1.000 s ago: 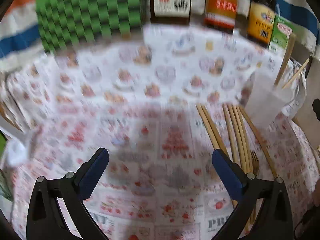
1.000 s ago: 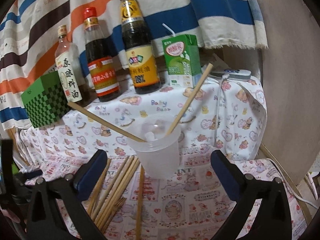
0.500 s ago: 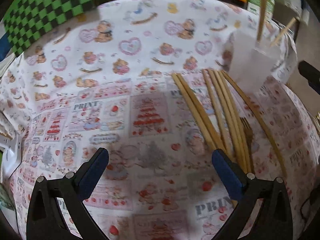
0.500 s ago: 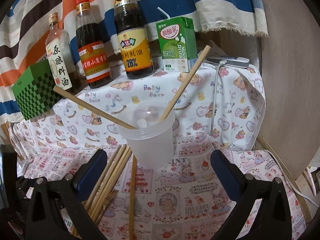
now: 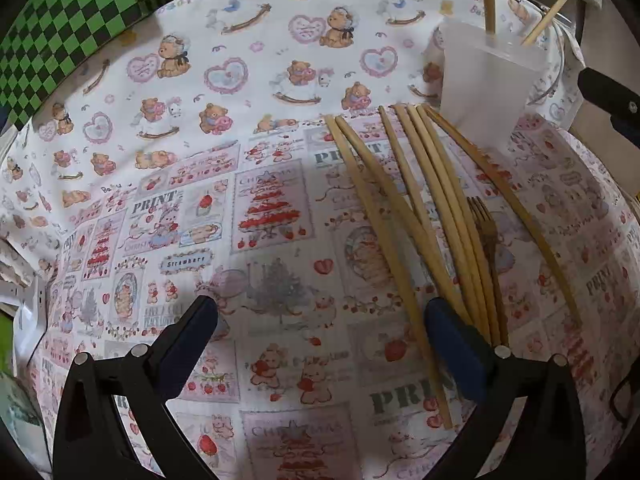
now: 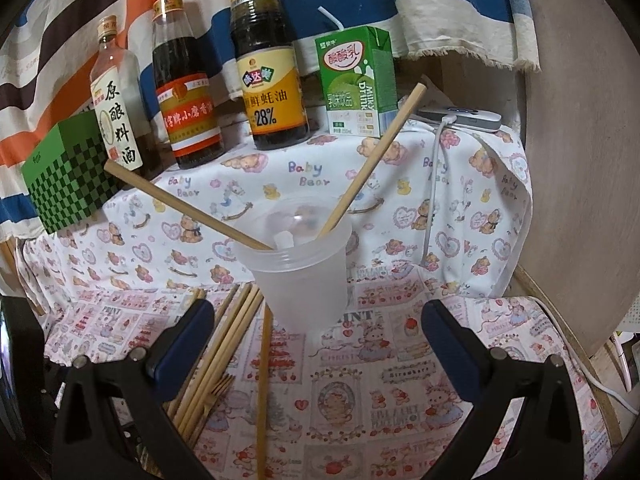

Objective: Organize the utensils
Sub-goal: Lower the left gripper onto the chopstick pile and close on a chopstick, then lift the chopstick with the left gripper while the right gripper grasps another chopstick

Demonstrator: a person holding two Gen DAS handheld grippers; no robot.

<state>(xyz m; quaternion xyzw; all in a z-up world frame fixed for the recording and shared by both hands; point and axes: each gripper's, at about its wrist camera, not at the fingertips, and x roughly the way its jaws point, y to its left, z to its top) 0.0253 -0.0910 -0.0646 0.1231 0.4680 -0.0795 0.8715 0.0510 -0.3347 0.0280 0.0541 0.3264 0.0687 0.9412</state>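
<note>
Chopsticks (image 5: pixel 404 216) loose beside cup (image 5: pixel 486 84), bare cloth (image 5: pixel 200 128) leftward. Two sticks (image 6: pixel 368 164) leaning inside cup. Left tongs (image 5: pixel 320 320), right tongs (image 6: pixel 316 320) released, empty

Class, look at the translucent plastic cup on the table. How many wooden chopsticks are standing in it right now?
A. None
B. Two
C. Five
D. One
B. In the right wrist view, two chopsticks lean out of the cup, one to each side, while the rest lie flat on the tablecloth beside it.
</note>
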